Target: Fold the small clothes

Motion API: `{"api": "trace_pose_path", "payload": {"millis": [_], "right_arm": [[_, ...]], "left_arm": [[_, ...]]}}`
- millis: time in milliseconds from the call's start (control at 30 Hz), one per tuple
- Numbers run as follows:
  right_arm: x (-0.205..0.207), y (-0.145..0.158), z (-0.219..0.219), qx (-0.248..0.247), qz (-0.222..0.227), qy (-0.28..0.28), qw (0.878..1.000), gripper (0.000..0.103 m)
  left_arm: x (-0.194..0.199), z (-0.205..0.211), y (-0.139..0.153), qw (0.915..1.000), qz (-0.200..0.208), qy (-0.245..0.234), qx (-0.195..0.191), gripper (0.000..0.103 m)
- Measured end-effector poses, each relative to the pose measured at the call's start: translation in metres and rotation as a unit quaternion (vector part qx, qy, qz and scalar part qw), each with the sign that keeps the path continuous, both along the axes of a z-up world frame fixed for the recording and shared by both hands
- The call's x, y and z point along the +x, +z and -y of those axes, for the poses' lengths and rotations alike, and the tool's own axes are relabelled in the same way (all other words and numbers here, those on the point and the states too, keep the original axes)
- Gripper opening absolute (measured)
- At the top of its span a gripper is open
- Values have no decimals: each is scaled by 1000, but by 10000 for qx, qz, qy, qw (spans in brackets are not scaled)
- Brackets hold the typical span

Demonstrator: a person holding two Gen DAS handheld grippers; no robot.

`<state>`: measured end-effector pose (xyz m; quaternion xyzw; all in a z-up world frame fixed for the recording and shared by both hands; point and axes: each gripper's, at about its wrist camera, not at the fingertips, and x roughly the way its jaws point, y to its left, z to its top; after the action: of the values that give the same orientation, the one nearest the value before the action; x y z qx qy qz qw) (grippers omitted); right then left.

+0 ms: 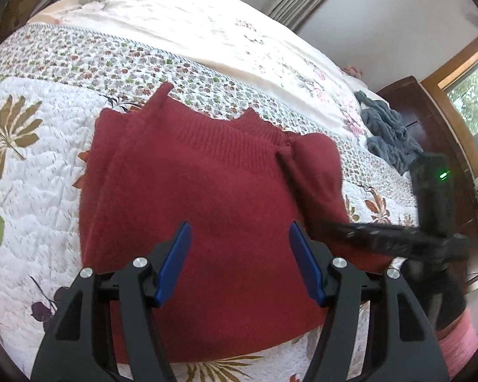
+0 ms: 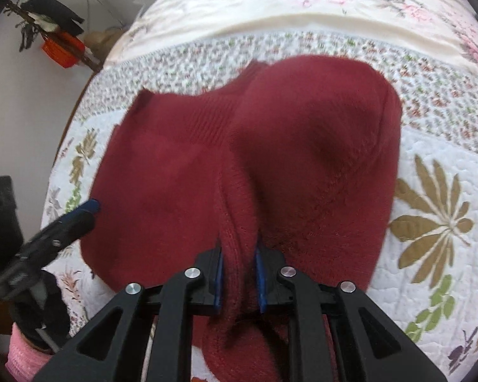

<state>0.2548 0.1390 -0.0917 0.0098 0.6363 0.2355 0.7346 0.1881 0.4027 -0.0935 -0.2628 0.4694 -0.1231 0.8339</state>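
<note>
The red sweater (image 1: 207, 191) lies on the floral quilt (image 1: 32, 159), its ribbed collar on the side away from you, toward the quilt's band of small flowers. It's partly folded: from your right wrist view one side is doubled over the body and a thick ridge of knit runs down the middle toward you.

Your right gripper (image 2: 239, 281) is clamped on that ridge. The blue pads (image 2: 260, 281) press the red knit from both sides, and the fabric bunches up between them and spills down under the black frame. From the left wrist view that same gripper reaches in at the sweater's right edge, blurred, so the grip can't be read from there.

Your left gripper (image 1: 239, 261) hovers over the near half of the sweater with its blue pads (image 1: 175, 261) well apart and nothing between them. Whether the tips touch the knit, you can't tell. From the right wrist view it sits just beside the sweater's left edge, blue tip (image 2: 90, 205) pointing at the fabric.

A pink sleeve (image 2: 19, 353) shows at your left wrist. Well beyond the sweater's right side, a crumpled grey-blue cloth (image 1: 388, 133) rests near the edge of the bed, next to dark wooden furniture (image 1: 408, 102).
</note>
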Motion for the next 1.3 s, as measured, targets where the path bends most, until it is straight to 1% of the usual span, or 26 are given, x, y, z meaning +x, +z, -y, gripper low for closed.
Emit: {"api": "trace_pose_path", "payload": {"millis": [33,100,133,167,200,267,367,433,500,600,667,800,933,1033,1167,1300], "right_arm": [[-1,-3,0,21,-50,13,10000,19],[-1,-10,-1,220,-210,17,9995,30],[0,-9,-1,330,-261,22,9991,33],[-1,-9,-2,441,-315,33,9985,40],[-1,-6,-1,537,-366,35,9979,41],[-2,0,3,638,-423,5,9971,41],[-5,25,17,922,-336,-86,9951,41],[-8,42,31,931,-143,-124,9955,41],[-10,55,52,826,59,-261,9962,41],[-16,59,87,794,137,-515,9954,41],[-22,54,106,753,115,-628,9951,41],[-43,31,148,582,84,-845,9947,41],[-58,5,176,689,-104,-1041,9921,41],[-65,-11,185,732,-171,-1126,9908,41],[-70,-25,183,741,-191,-1098,9910,41],[-73,-36,184,654,-174,-1006,9926,41]], "left_arm": [[1,1,0,10000,-11,-1,-78,63],[3,3,0,9998,-15,-7,-194,63],[3,4,-1,9997,-19,-7,-249,63],[5,6,-1,9994,-35,-6,-351,63],[6,8,-2,9990,-59,-12,-454,63],[10,16,-4,9978,-111,-32,-653,63],[15,28,-4,9962,-130,-116,-855,63],[18,36,-4,9947,-134,-177,-1005,63],[24,47,-6,9929,-211,-255,-1143,63],[33,60,-15,9911,-375,-320,-1235,63],[38,66,-21,9897,-477,-367,-1296,63],[46,75,-33,9892,-627,-401,-1258,63],[54,84,-45,9881,-770,-369,-1282,63],[59,88,-51,9876,-821,-359,-1286,63],[66,96,-56,9866,-838,-401,-1343,63],[72,107,-56,9864,-833,-493,-1326,59]]}}
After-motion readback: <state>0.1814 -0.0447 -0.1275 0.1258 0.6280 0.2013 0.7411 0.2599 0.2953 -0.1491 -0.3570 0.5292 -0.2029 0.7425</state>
